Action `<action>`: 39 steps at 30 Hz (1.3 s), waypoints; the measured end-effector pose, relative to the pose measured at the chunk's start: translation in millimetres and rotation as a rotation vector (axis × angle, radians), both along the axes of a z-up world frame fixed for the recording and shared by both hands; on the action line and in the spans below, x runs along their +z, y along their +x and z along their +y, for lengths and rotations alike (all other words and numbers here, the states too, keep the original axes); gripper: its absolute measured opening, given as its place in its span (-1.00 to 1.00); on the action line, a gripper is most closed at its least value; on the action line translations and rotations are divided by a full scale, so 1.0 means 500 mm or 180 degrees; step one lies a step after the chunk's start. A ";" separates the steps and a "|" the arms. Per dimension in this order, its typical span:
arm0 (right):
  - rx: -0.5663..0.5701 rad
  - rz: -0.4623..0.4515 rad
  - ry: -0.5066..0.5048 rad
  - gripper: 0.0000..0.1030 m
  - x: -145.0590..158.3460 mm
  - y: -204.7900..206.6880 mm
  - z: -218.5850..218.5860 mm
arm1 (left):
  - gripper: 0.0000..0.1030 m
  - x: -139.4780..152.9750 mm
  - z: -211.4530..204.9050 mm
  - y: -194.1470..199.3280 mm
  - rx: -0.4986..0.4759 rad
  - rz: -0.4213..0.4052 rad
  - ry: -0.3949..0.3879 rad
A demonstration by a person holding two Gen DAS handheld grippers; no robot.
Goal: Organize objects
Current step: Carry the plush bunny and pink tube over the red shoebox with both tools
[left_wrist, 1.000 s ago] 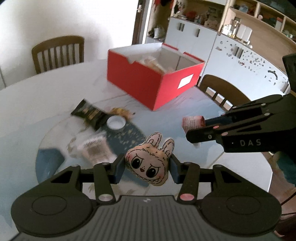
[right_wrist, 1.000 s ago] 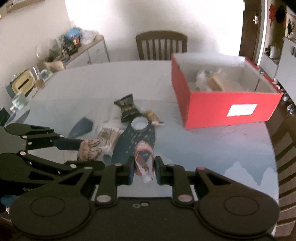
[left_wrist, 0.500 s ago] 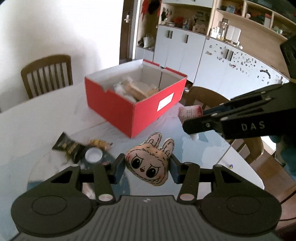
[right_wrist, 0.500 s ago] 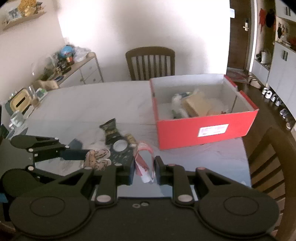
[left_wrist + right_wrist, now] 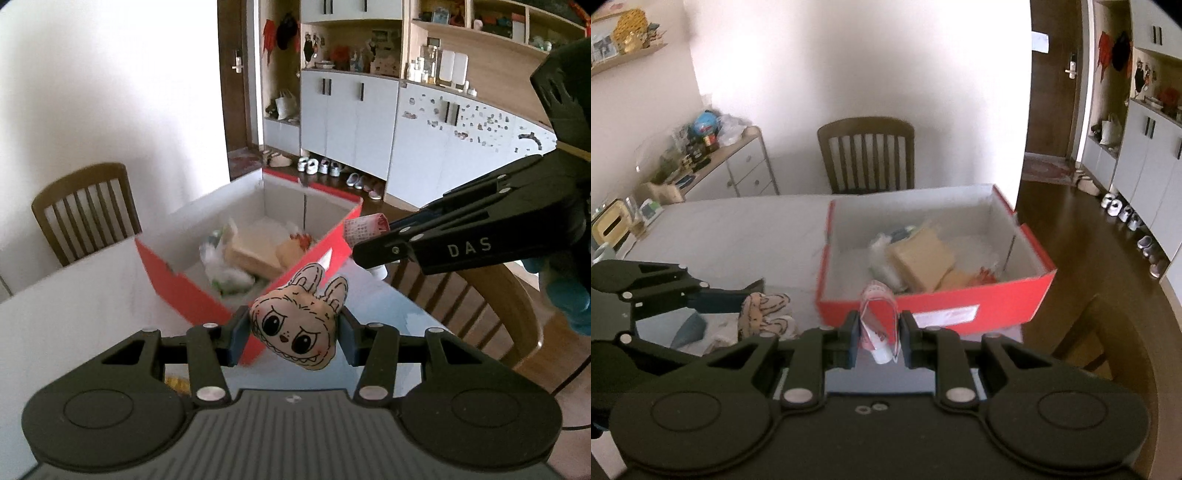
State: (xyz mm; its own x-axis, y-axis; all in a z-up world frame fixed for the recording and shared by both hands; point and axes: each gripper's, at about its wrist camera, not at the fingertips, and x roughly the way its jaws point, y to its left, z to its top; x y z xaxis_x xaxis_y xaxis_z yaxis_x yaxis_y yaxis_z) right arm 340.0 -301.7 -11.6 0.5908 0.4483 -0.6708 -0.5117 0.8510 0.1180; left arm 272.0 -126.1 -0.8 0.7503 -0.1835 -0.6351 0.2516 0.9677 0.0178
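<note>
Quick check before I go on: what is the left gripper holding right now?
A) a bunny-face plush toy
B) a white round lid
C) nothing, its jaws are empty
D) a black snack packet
A: in the left wrist view the left gripper is clamped on both sides of the bunny-face plush toy, held in front of the red box; the right gripper carries a small red-and-white packet.

Beige bunny-faced plush [image 5: 297,326], face up and tilted, pinched off the table. Red-and-white pouch [image 5: 879,325], white cap lowest, possibly a squeeze tube, likewise held aloft. Open red box [image 5: 934,314] lay beyond, white inside, holding packets.
</note>
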 end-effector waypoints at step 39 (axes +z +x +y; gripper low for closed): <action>-0.0015 0.0407 -0.0672 -0.58 -0.203 0.356 0.029 | -0.06 -0.164 0.016 0.376 0.0602 0.1069 0.0312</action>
State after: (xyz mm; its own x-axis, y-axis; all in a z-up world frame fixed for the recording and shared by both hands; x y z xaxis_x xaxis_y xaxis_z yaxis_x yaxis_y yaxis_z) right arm 518.1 -287.1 -113.1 0.4968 0.2877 -0.8188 -0.5000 0.8660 0.0010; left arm 460.0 -118.3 -82.7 0.5125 0.0118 -0.8586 0.0767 0.9953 0.0595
